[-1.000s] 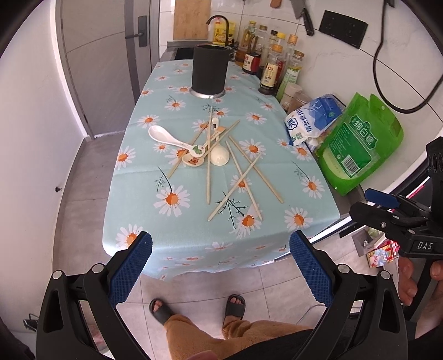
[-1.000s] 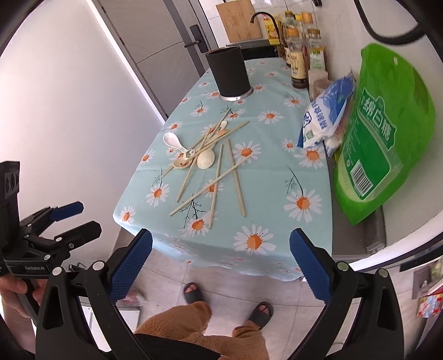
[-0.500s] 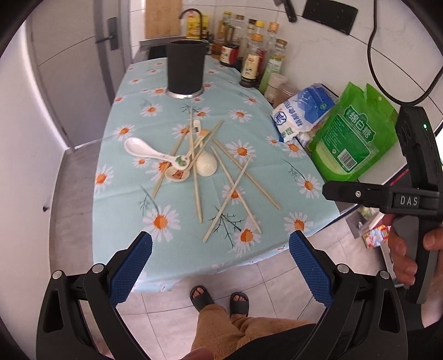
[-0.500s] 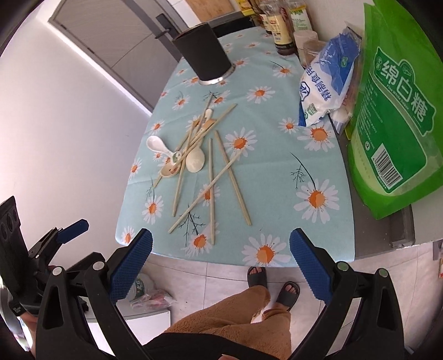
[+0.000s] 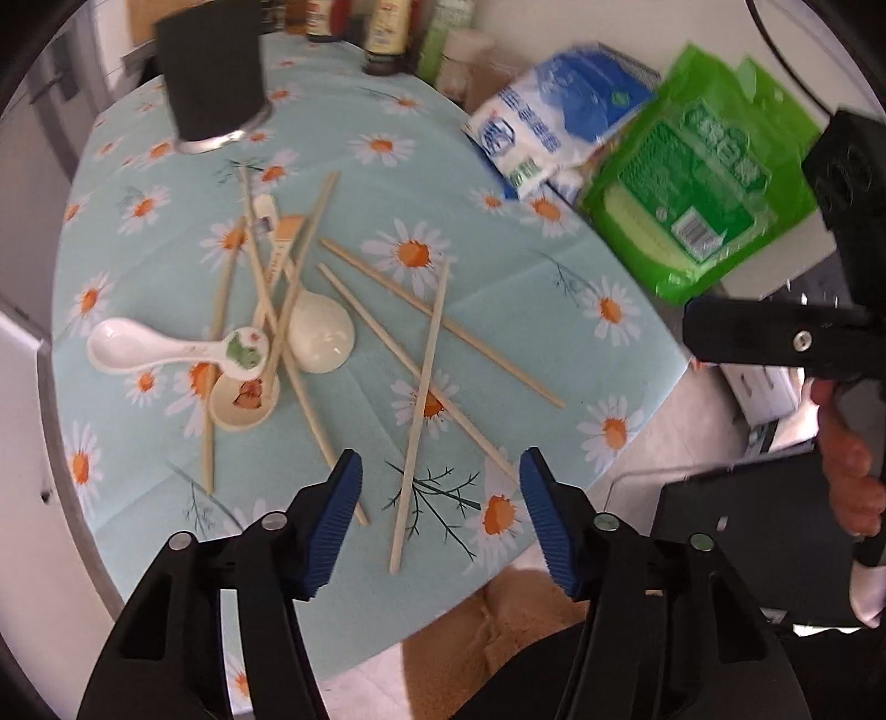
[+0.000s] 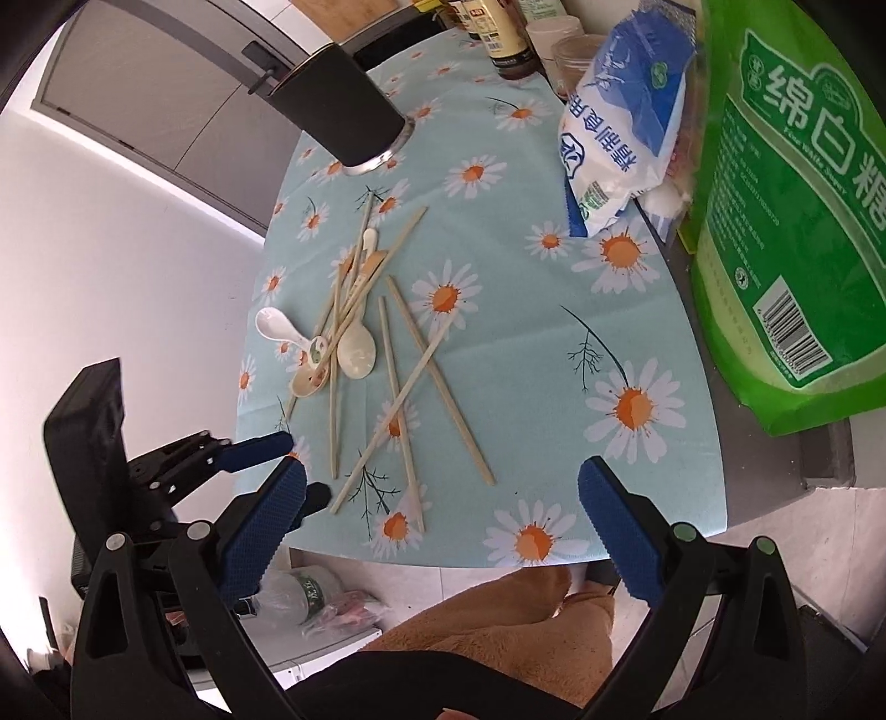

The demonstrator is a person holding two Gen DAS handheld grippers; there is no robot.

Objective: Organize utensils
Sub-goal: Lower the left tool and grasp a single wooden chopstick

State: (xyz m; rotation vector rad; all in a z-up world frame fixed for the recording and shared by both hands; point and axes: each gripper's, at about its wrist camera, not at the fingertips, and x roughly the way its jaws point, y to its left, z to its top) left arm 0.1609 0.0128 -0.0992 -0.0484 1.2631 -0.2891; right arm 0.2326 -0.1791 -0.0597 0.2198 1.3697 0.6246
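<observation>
Several wooden chopsticks [image 5: 426, 382] lie crossed on the daisy tablecloth [image 5: 498, 221], mixed with a white spoon [image 5: 133, 349], a cream spoon [image 5: 321, 338] and a small patterned spoon [image 5: 243, 399]. A black utensil holder [image 5: 210, 77] stands upright at the far end. My left gripper [image 5: 437, 471] hovers over the near ends of the chopsticks. Its jaws are closing, one chopstick end lies between them below, and the pads touch nothing. My right gripper [image 6: 443, 476] stands wide open over the near table edge, above chopsticks [image 6: 437, 382], and is empty. The holder [image 6: 338, 111] shows in that view too.
A green sugar bag [image 5: 703, 183] and a blue-and-white bag [image 5: 554, 127] lean at the right side of the table. Sauce bottles [image 5: 387, 27] stand at the back by the wall. The person's brown trousers [image 6: 498, 620] are below the near table edge.
Both grippers have come down and closer to the near end of the table, rolling as they went. The left jaws have narrowed from wide open; the utensils have not moved.
</observation>
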